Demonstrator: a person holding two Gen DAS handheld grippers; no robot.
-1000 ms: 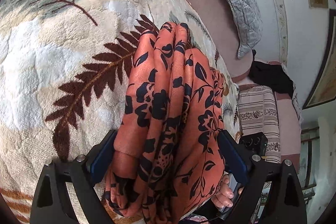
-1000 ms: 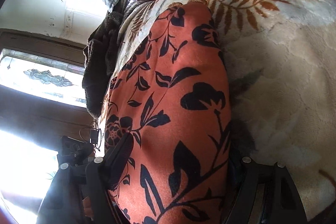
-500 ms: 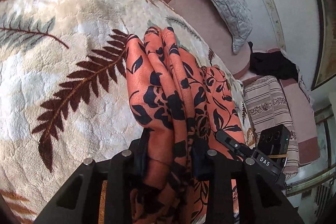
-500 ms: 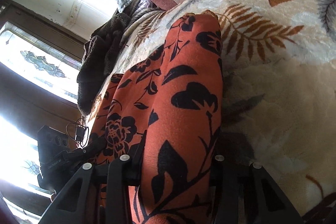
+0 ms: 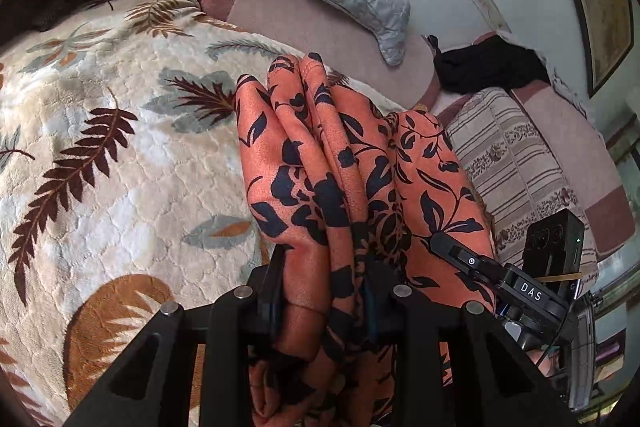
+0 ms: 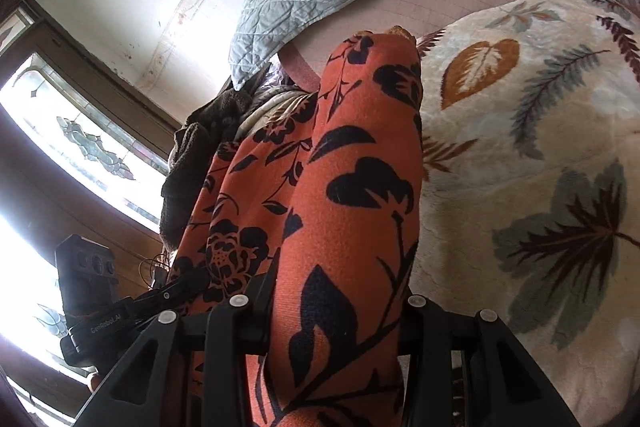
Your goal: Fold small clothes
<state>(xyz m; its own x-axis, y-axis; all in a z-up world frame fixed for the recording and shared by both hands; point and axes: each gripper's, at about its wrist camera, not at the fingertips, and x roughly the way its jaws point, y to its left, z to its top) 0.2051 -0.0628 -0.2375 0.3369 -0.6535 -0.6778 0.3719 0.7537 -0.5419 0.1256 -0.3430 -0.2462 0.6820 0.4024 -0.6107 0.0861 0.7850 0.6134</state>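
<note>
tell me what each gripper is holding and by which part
Both hold the orange floral garment. The left gripper pinches a bunched, layered edge; the right gripper pinches a thick fold at its near end.

matt orange cloth garment (image 5: pixel 340 163), plush fleece blanket (image 5: pixel 120 155)

L claw (image 5: pixel 324 291) angled down, both fingers (image 5: pixel 269 293) pinched on a bunched fold of the orange floral garment (image 5: pixel 320 163). R claw (image 6: pixel 338 311) angled down too, clamped on a thick roll of the same cloth, just beside the L one.
</note>
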